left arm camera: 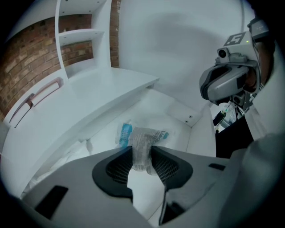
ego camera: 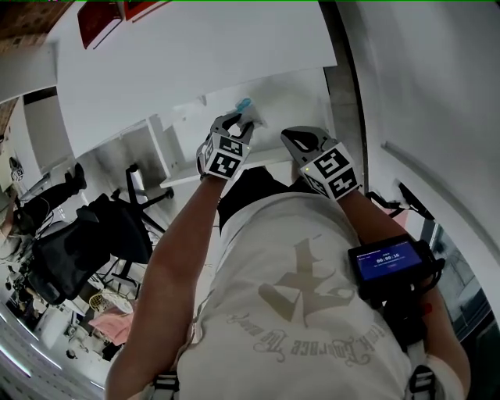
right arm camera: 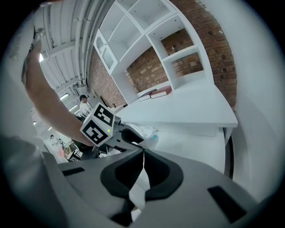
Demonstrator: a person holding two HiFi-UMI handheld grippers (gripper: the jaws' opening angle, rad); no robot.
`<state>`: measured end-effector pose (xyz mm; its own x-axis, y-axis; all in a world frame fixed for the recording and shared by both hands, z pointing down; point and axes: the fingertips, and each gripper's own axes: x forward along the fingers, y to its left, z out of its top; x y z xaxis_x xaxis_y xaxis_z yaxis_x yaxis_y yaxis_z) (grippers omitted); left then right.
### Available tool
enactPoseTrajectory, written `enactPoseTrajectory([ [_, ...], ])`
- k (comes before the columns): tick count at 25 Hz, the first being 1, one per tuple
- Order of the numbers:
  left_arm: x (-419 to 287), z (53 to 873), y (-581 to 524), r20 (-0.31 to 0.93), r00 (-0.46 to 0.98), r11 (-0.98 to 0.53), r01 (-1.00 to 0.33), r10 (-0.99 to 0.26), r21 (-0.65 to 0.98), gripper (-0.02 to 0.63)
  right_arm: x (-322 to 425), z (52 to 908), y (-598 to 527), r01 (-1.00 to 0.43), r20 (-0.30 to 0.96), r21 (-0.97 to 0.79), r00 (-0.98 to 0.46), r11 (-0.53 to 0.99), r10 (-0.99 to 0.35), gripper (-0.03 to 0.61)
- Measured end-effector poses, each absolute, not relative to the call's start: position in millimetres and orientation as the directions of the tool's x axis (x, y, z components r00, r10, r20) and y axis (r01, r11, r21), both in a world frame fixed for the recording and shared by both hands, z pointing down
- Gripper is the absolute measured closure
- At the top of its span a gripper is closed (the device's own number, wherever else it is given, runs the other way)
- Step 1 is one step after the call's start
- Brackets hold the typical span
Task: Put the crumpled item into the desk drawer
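Note:
The crumpled item [left arm camera: 144,138] is a clear plastic wrapper with a blue label. My left gripper [left arm camera: 141,153] is shut on it and holds it over the open white desk drawer [left arm camera: 198,133]. In the head view the wrapper [ego camera: 245,105] sticks out past the left gripper [ego camera: 237,121], above the drawer [ego camera: 183,144] that is pulled out from under the white desk [ego camera: 195,55]. My right gripper [ego camera: 289,137] hovers just to the right of it, with its jaws shut and nothing between them [right arm camera: 142,151]. The right gripper view shows the left gripper [right arm camera: 127,136] with the wrapper [right arm camera: 149,133].
A black office chair [ego camera: 101,234] stands on the floor to the left. Red books [ego camera: 101,19] lie on the desk's far corner. White shelves [left arm camera: 75,35] stand against a brick wall behind the desk. A white wall [ego camera: 437,94] runs along the right.

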<state>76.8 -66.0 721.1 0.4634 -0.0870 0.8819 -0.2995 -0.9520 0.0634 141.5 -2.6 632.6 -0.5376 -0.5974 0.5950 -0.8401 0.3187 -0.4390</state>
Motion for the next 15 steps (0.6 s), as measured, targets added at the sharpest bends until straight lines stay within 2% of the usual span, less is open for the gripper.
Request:
enactPoseTrajectory([
  [5,86.4,742.1,-61.2,0.901,0.429,-0.964,-0.26,-0.064,0.055,0.463,153.3,638.0,4.7,-0.84,0.605,-0.44,-0.539,0.317,-0.586,0.555],
  [15,108.3,782.4,-60.8,0.932,0.36,-0.958,-0.28,-0.044,0.063,0.463,192.8,651.7,22.8,-0.847,0.63,-0.449,-0.525,0.283,-0.572,0.555],
])
